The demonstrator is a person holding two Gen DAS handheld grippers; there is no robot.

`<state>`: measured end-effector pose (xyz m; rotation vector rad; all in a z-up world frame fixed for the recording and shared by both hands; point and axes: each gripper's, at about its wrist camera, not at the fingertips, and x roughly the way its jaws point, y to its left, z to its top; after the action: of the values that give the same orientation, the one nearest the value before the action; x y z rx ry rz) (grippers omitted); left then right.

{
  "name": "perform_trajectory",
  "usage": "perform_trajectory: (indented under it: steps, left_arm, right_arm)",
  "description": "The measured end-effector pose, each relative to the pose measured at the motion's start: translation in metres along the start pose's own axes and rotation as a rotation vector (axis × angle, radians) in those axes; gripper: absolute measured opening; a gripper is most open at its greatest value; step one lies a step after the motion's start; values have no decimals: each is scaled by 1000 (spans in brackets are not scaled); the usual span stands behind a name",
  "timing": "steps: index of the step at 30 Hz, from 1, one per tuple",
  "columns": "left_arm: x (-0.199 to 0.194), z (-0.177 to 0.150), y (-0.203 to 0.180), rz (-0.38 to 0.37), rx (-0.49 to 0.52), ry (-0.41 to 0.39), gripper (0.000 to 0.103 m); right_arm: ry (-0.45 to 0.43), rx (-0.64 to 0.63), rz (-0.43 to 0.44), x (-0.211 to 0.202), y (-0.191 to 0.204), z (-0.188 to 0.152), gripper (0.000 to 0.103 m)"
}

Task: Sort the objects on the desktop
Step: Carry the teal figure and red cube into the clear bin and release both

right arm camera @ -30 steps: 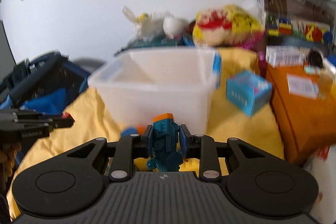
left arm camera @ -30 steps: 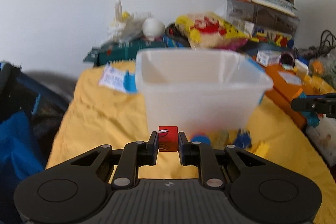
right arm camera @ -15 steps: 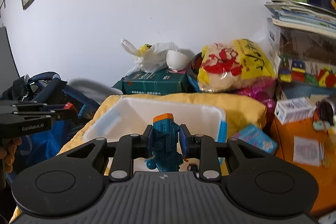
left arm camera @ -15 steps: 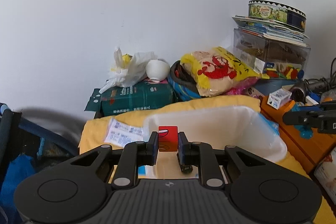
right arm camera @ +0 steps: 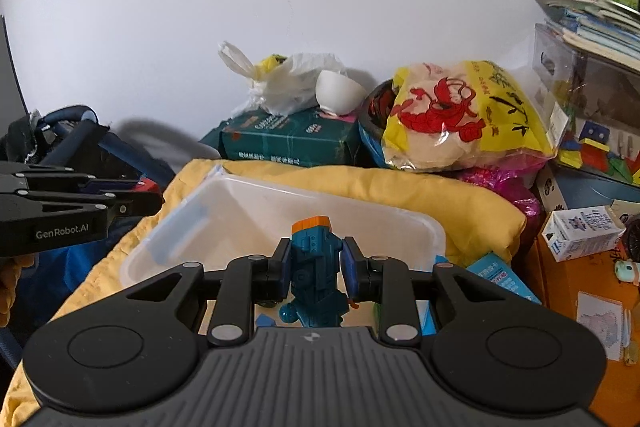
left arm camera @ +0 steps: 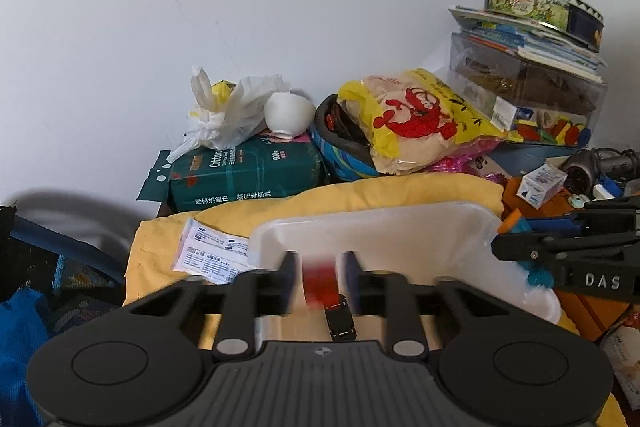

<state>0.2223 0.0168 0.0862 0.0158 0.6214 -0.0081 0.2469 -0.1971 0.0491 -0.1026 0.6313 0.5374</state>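
Observation:
A translucent white plastic bin (left arm camera: 400, 227) (right arm camera: 280, 203) sits on the yellow cloth. My left gripper (left arm camera: 319, 267) hovers over the bin with its fingers parted; a red cube (left arm camera: 318, 285), motion-blurred, is between them and looks loose, dropping. A small black toy car (left arm camera: 340, 321) lies in the bin below. My right gripper (right arm camera: 316, 263) is shut on a teal toy robot with an orange top (right arm camera: 314, 267), held above the bin's near edge. The right gripper also shows at the right of the left wrist view (left arm camera: 568, 251).
Clutter lines the wall: a green tissue pack (left arm camera: 244, 175), a white bowl (left arm camera: 289, 115), a yellow snack bag (left arm camera: 416, 119), stacked boxes with a round tin (left arm camera: 540, 7). A blue box (right arm camera: 500, 277) and an orange surface (right arm camera: 580, 287) lie to the right. A paper packet (left arm camera: 212, 255) lies left of the bin.
Both grippers rose from in front of the bin to over it. The left fingers have just parted and the red cube is now blurred, slipping down. The right still holds the robot.

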Motion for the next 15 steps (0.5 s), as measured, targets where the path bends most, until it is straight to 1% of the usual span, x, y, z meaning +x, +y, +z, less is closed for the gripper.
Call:
perform_trajectory:
  steps: [1, 2, 3, 4, 7, 10, 11, 13, 15]
  left_arm:
    - [2, 0, 0, 20, -1, 0, 67]
    - [4, -1, 0, 41, -2, -3, 73]
    - [5, -2, 0, 43, 2, -1, 73]
    - [5, -3, 1, 37, 11, 4, 73]
    - [0, -14, 2, 36, 38, -3, 73]
    - [-13, -34, 5, 16, 29, -3, 73]
    - [-19, -45, 7, 5, 24, -3, 73]
    - [-31, -67, 7, -10, 16, -6, 73]
    - [-40, -94, 7, -24, 6, 8, 73]
  right_arm:
    - [2, -6, -5, 3, 0, 0, 41]
    - [5, -12, -15, 6, 1, 0, 45]
    - [5, -15, -23, 7, 1, 0, 53]
    - [5, -11, -32, 8, 0, -1, 57]
    - [-1, 3, -31, 4, -3, -5, 58]
    - [-13, -2, -23, -9, -3, -17, 59]
    - [-21, -2, -19, -16, -3, -24, 60]
    - [-39, 4, -14, -31, -3, -41, 68]
    - [-39, 15, -14, -43, -3, -62, 68]
